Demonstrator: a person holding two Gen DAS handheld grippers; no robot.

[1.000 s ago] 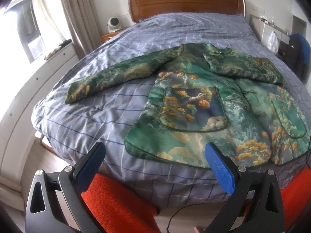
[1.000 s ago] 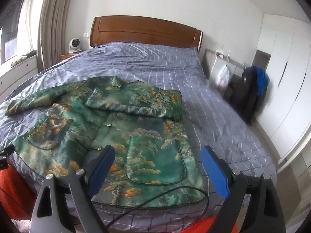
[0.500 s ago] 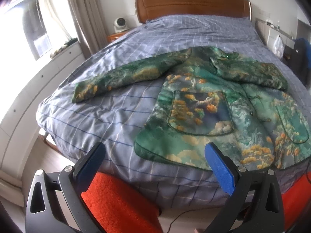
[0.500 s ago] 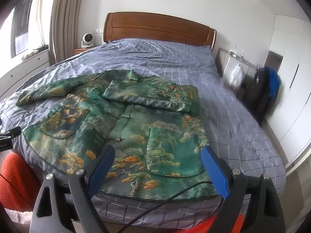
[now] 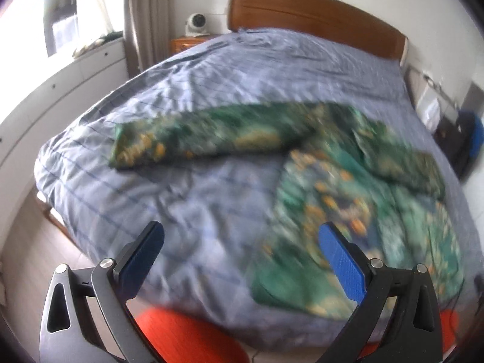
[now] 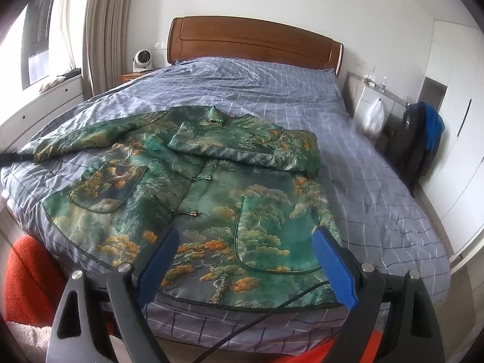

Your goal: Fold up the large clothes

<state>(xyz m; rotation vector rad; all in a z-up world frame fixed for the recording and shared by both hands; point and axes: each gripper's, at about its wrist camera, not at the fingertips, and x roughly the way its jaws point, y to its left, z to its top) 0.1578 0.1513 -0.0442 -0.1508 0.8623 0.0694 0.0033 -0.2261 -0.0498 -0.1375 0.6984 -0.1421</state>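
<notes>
While both claws hang over the foot of the bed [image 6: 378, 181], neither one has anything in it: the right gripper [image 6: 245, 260] has its blue pads spread wide with just air between them, hovering above the hem of the green jacket [image 6: 211, 187], and the left gripper [image 5: 242, 257] is spread about the same, with nothing touching its pads either. That jacket lies flat on the checked blue quilt, front side up, collar toward the wooden headboard [image 6: 254, 45]. One sleeve is folded across the chest, the other sleeve [image 5: 193, 136] sticks straight out toward the window side and stops just short of the quilt's edge. Left wrist view is pretty blurry, so fine detail there is a wash. Hem sits right along the near edge of the mattress, almost hanging over. Plenty of bare quilt on the wardrobe side and up by the headboard for moving things around. A black cable [image 6: 272, 308] drapes across the near edge under the right claw, and an orange cushion [image 6: 30, 281] sits low by the bed corner.
</notes>
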